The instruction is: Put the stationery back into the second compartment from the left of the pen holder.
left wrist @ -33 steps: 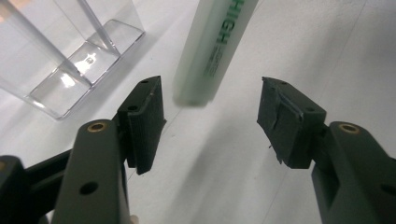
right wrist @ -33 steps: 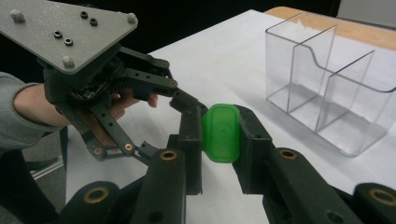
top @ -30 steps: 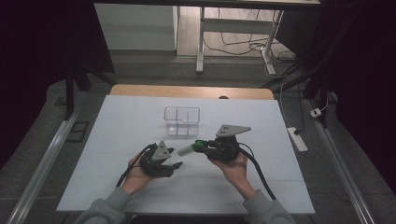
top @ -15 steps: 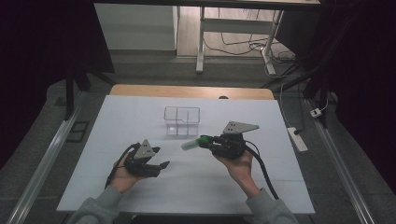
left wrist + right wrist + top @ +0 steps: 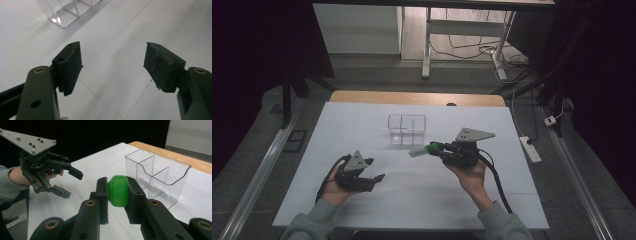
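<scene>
Your left gripper has drawn away leftward from the right one, its jaws just opening wide with nothing between them. Your right gripper clamps the green plastic tube, held above the white table just before the clear two-compartment box.

- My left gripper has just been opening; its jaws stand wide apart with nothing between them.
- Below them lies the bare white table.
- A clear plastic box sits at the view's top-left, well apart from my jaws.
</scene>
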`<state>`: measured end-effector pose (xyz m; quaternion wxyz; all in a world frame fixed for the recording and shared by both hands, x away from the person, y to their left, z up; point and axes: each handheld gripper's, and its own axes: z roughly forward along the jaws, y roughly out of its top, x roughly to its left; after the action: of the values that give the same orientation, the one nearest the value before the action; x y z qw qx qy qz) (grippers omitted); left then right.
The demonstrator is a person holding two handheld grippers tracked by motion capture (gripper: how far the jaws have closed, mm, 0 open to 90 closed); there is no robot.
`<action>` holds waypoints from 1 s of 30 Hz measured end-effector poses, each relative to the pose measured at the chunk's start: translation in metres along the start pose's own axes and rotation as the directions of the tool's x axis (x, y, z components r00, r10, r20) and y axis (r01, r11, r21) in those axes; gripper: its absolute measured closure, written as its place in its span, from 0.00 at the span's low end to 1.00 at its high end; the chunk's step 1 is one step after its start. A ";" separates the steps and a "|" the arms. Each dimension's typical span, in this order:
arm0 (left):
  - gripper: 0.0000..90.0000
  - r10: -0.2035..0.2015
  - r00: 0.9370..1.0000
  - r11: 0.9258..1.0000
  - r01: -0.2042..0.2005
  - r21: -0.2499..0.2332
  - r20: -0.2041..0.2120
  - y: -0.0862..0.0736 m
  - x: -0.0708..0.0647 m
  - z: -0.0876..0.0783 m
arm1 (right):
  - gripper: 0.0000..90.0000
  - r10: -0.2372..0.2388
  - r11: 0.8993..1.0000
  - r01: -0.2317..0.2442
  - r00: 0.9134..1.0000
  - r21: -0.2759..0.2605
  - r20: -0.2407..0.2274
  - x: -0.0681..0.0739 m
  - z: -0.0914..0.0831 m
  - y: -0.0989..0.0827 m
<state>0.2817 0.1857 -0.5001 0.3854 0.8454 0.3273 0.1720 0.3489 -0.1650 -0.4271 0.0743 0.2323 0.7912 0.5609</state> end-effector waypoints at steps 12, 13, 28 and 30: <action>0.30 -0.078 0.996 0.997 0.078 0.000 -0.041 -0.027 0.016 -0.019 | 0.83 0.008 1.000 -0.008 1.000 -0.015 0.010 -0.005 0.000 0.001; 0.30 -0.081 0.996 0.997 0.081 0.001 -0.043 -0.029 0.017 -0.020 | 0.83 0.010 1.000 -0.010 1.000 -0.017 0.010 -0.006 -0.001 0.001; 0.27 -0.102 0.993 0.995 0.103 0.015 -0.058 -0.038 0.024 -0.022 | 0.83 0.018 0.998 -0.016 0.999 -0.059 0.029 -0.015 -0.001 0.016; 0.27 -0.100 0.993 0.995 0.101 0.019 -0.055 -0.039 0.024 -0.022 | 0.83 0.016 0.998 -0.014 0.999 -0.060 0.037 -0.017 -0.001 0.020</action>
<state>0.2705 0.2330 -0.5147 0.3756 0.8269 0.3817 0.1715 0.3692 -0.1681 -0.4113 0.0919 0.2465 0.7708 0.5802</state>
